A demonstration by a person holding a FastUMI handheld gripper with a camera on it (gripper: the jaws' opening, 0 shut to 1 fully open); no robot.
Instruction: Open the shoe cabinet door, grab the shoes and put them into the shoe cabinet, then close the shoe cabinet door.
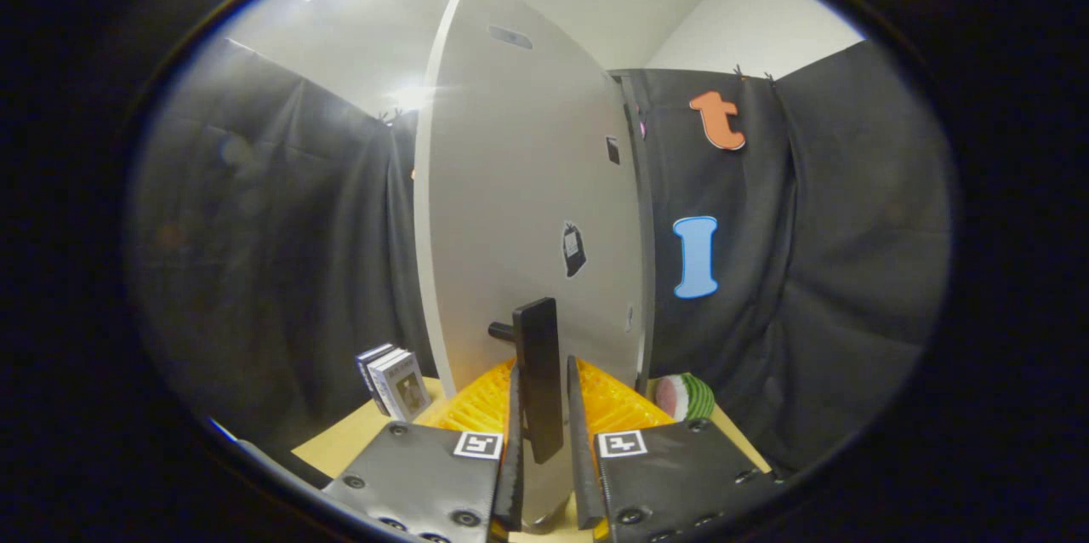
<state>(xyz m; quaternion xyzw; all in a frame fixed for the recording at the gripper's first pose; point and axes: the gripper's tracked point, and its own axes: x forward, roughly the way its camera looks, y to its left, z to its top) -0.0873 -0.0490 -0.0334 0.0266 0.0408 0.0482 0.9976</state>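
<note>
The gripper point(543, 441) is seen with its fingers narrowly parted around the dark handle point(539, 373) of the shoe cabinet door point(527, 211); whether both fingers press on it cannot be told. The door, a pale, stiff panel, stands upright just ahead, its long axis vertical, its face turned slightly right. The handle, a rigid vertical bar, is judged the proper hold; the door should swing lightly. Small boxes point(393, 380) are seen at near left on the wooden table point(357, 437).
</note>
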